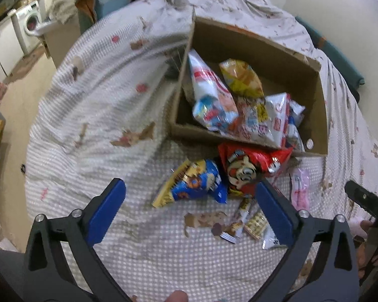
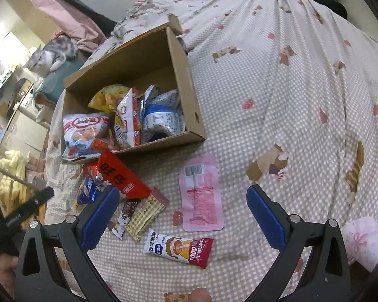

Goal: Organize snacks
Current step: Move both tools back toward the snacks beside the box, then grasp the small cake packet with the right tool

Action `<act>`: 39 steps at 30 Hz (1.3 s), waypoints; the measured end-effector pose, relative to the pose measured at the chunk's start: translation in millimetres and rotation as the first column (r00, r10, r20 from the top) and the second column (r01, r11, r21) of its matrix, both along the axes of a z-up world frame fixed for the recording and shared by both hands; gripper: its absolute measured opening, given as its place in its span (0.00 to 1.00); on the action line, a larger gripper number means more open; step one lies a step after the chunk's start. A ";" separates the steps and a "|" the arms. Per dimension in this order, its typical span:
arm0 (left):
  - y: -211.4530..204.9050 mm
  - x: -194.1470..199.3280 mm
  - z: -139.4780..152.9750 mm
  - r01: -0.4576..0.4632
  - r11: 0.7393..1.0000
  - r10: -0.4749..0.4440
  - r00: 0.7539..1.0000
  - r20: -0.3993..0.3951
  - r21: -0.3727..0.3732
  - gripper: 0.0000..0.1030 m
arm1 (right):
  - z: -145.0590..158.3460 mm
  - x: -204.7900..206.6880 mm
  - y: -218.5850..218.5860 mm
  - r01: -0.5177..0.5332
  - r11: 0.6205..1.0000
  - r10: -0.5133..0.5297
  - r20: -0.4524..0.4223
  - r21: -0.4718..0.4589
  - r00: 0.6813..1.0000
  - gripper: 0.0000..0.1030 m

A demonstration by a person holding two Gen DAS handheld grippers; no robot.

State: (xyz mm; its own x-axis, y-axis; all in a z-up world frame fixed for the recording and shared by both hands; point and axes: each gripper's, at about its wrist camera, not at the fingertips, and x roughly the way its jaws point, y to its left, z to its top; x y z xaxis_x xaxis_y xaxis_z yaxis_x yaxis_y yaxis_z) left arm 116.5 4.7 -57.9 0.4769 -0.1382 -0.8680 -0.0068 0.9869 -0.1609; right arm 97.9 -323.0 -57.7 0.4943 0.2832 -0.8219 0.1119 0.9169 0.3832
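Pink sachet [image 2: 201,193] — between hand-held gripper [image 2: 182,211] pads

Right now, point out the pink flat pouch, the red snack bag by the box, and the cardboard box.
pink flat pouch [image 2: 201,196], right wrist view, middle of its face.
red snack bag [image 1: 247,171], left wrist view, on the cartoon face.
cardboard box [image 2: 128,60], right wrist view, inner back wall.

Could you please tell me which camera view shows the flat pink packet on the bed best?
The right wrist view: the pink packet lies whole and unobstructed on the bedspread. In the left wrist view the packet is blurred, foreshortened, off to one side.
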 end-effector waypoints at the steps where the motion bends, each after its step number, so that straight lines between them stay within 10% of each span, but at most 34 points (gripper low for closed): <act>1: -1.3 0.3 -3.1 0.002 1.000 -0.002 1.000 -0.015 0.007 0.99 | -2.0 1.2 -3.4 0.011 1.000 -0.011 -0.009 0.018 1.000 1.00; 8: -1.0 0.9 -19.6 0.026 0.997 -0.018 0.996 -0.091 0.079 0.99 | -35.4 16.4 -13.9 0.074 0.995 -0.062 -0.160 0.070 0.985 1.00; 19: 8.2 5.8 -26.7 0.013 0.990 0.003 0.993 -0.115 0.143 0.99 | -96.4 2.8 49.8 -0.132 0.990 0.138 -0.476 0.047 0.868 1.00; 34: -0.3 0.2 -26.7 0.035 0.982 -0.015 0.994 -0.107 0.184 0.99 | -112.6 8.4 101.5 -0.142 0.956 0.016 -0.441 -0.255 0.898 0.99; 37: -4.7 -1.6 -24.6 0.053 0.981 -0.035 0.994 -0.099 0.186 0.99 | -103.8 0.4 105.2 -0.160 0.950 0.037 -0.411 -0.269 0.911 0.74; 39: -6.9 -3.1 -23.7 0.065 0.981 -0.046 0.994 -0.100 0.186 0.99 | -90.2 -6.7 101.5 -0.149 0.951 0.035 -0.384 -0.271 0.923 0.40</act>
